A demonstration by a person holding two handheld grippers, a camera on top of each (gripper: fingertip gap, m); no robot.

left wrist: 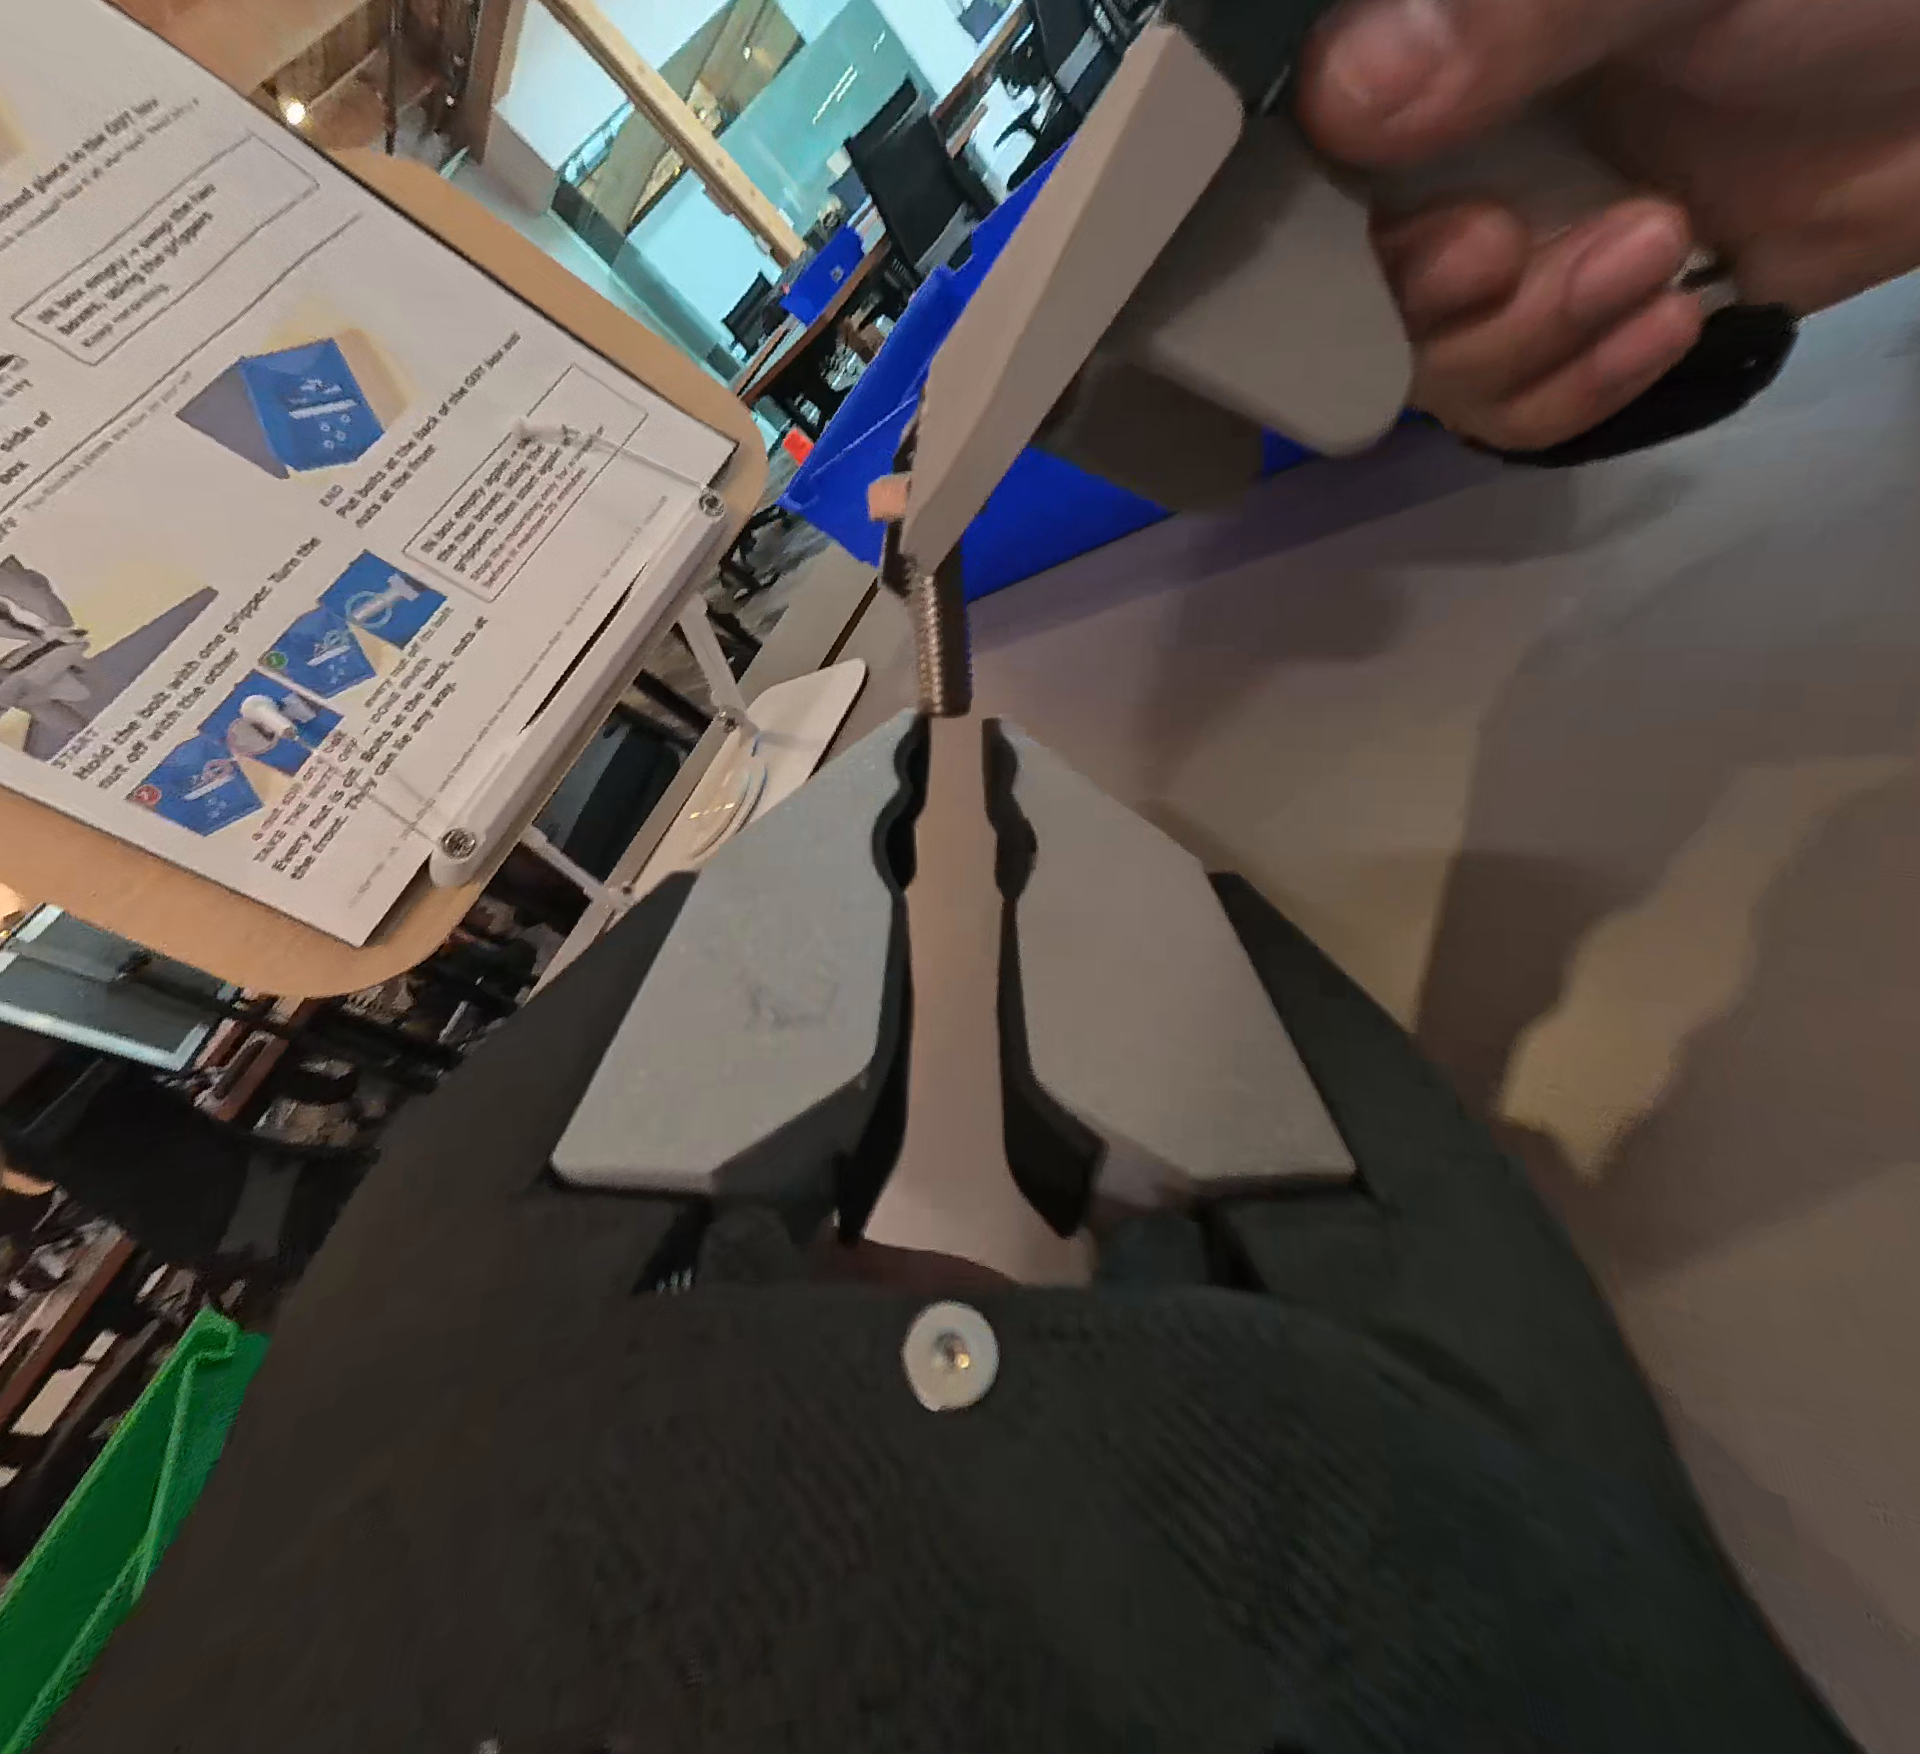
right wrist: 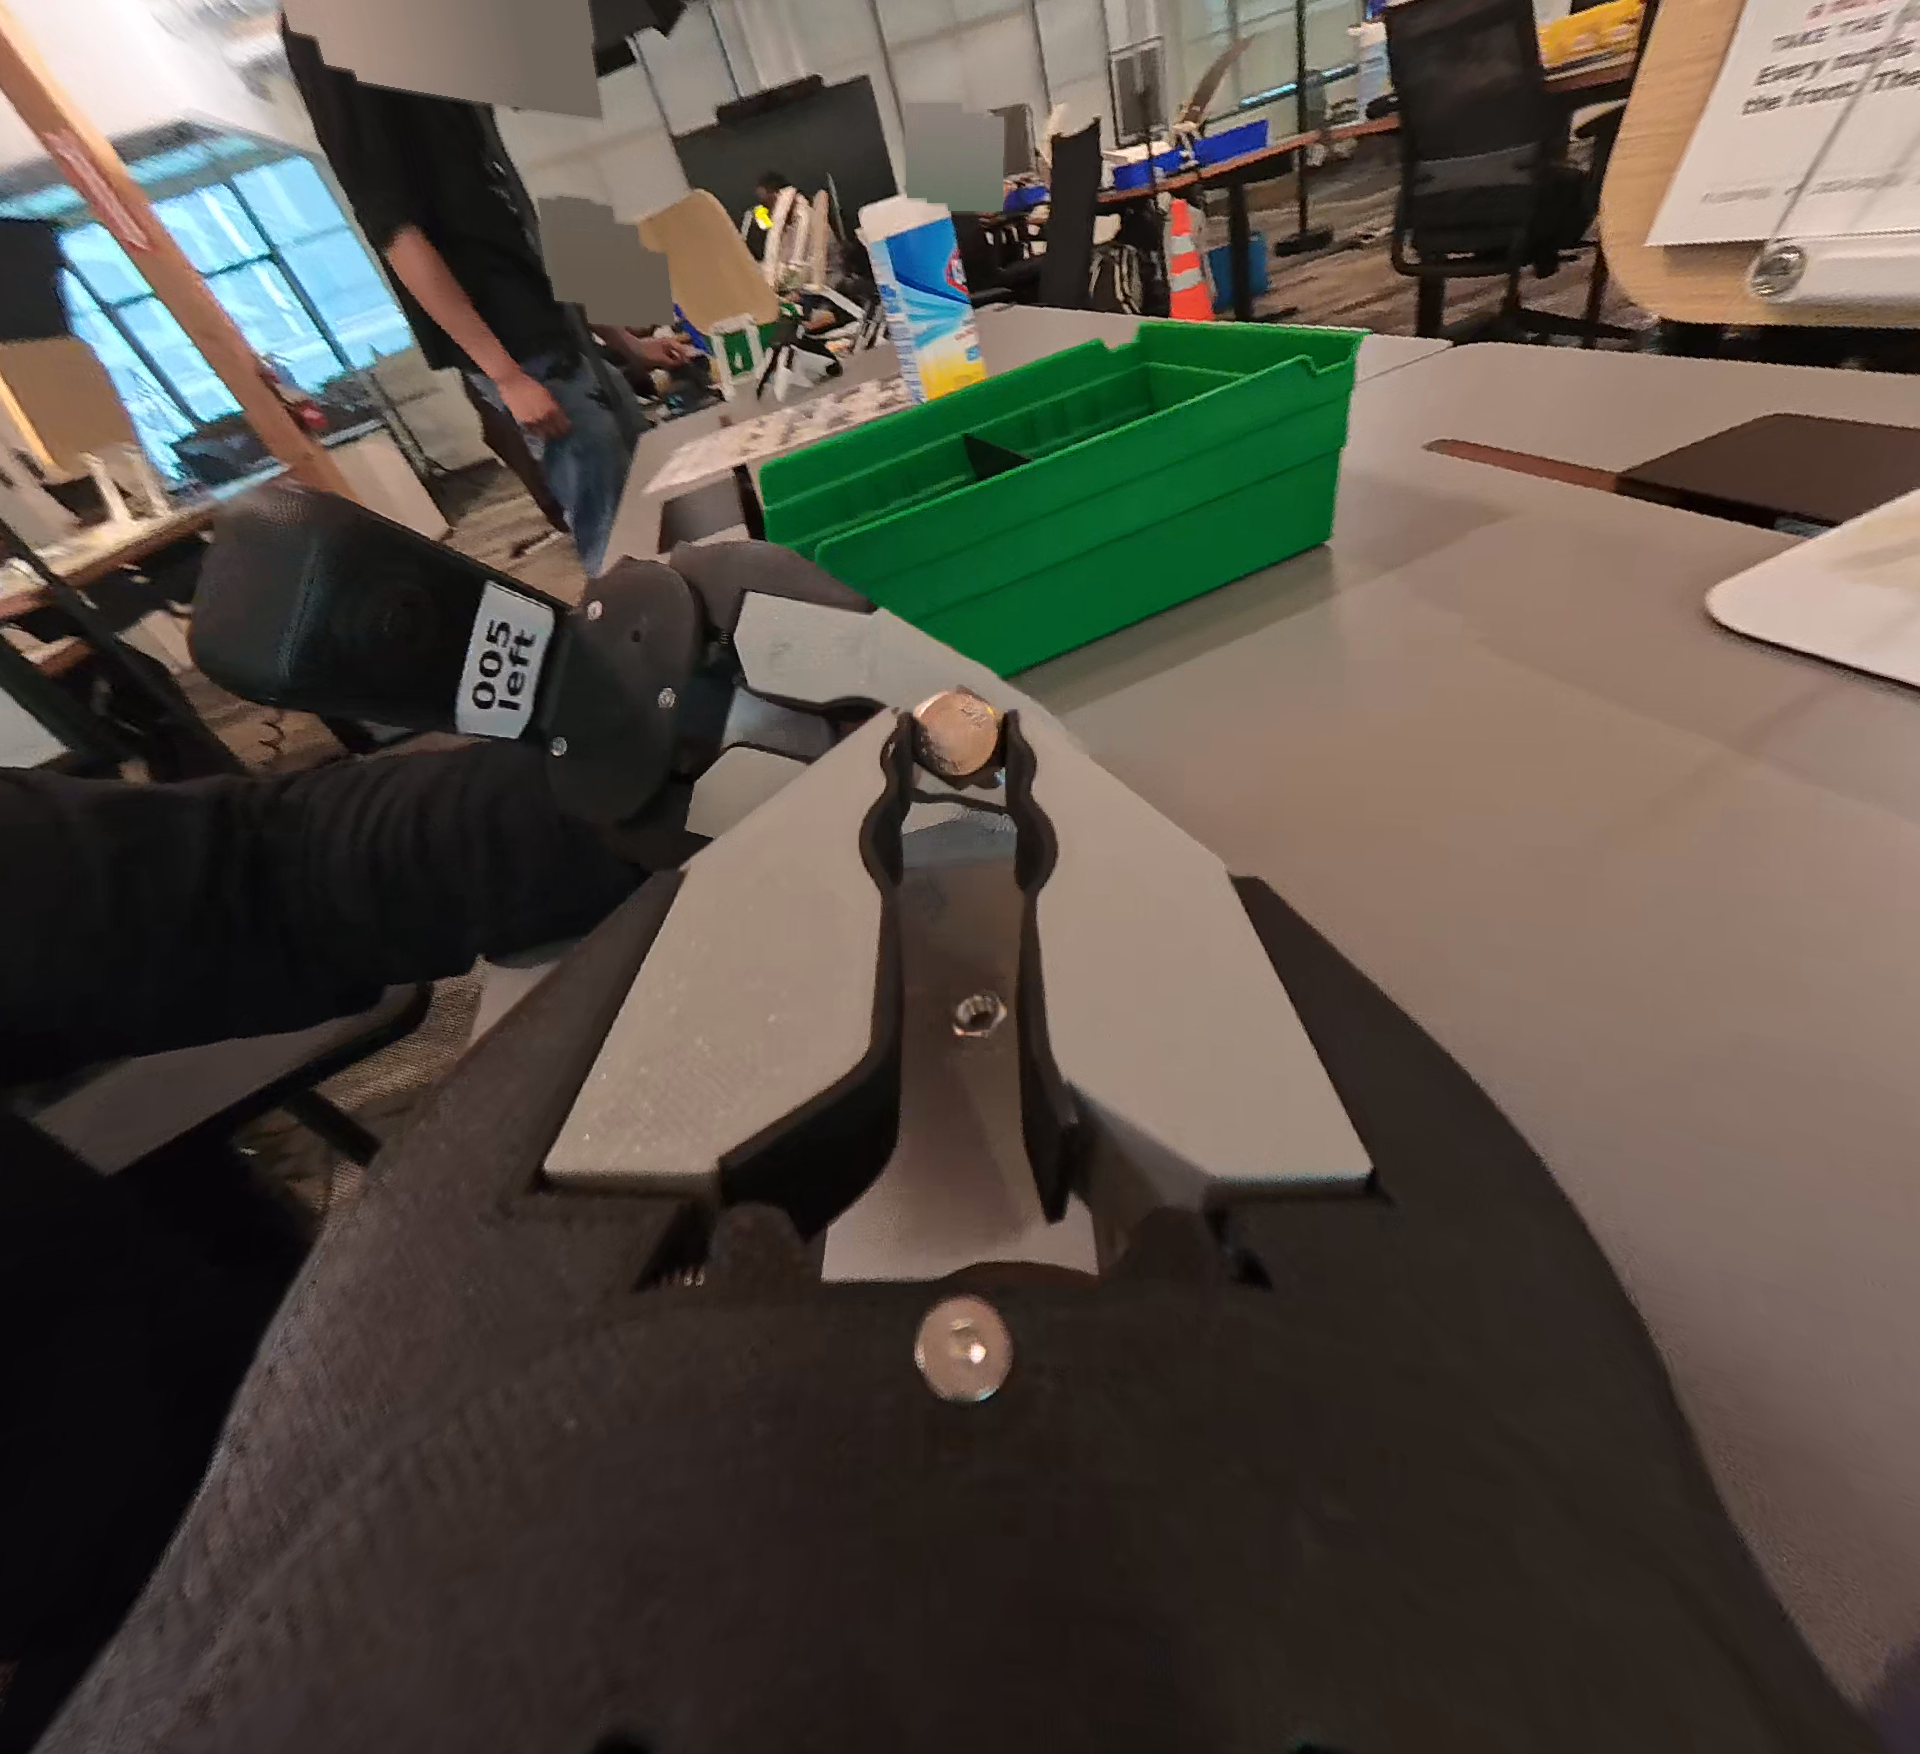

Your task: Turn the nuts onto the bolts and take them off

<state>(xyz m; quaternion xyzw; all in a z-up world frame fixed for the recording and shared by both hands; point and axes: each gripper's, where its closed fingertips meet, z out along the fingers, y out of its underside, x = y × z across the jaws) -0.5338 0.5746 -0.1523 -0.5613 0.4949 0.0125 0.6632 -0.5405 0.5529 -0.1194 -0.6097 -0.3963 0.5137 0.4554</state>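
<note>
My right gripper (right wrist: 958,748) is shut on the round head of a steel bolt (right wrist: 958,733) and holds it above the grey table (right wrist: 1455,821). In the left wrist view the bolt's thread (left wrist: 941,655) hangs down from the right gripper (left wrist: 916,551), which a hand holds. My left gripper (left wrist: 952,730) sits just below the thread's end; its jaws stand a little apart with nothing between them. It also shows at the left of the right wrist view (right wrist: 810,707). A loose nut (right wrist: 977,1018) lies on the table under my right gripper.
A green divided bin (right wrist: 1060,499) stands beyond the grippers, its corner also at lower left (left wrist: 94,1538). A blue bin (left wrist: 1039,509) is behind the right gripper. An instruction board (left wrist: 312,457) on a white stand (right wrist: 1829,603) is nearby. A wipes canister (right wrist: 925,302) and a standing person (right wrist: 468,250) are farther off. My two grippers' fingertips are within a few centimetres of each other.
</note>
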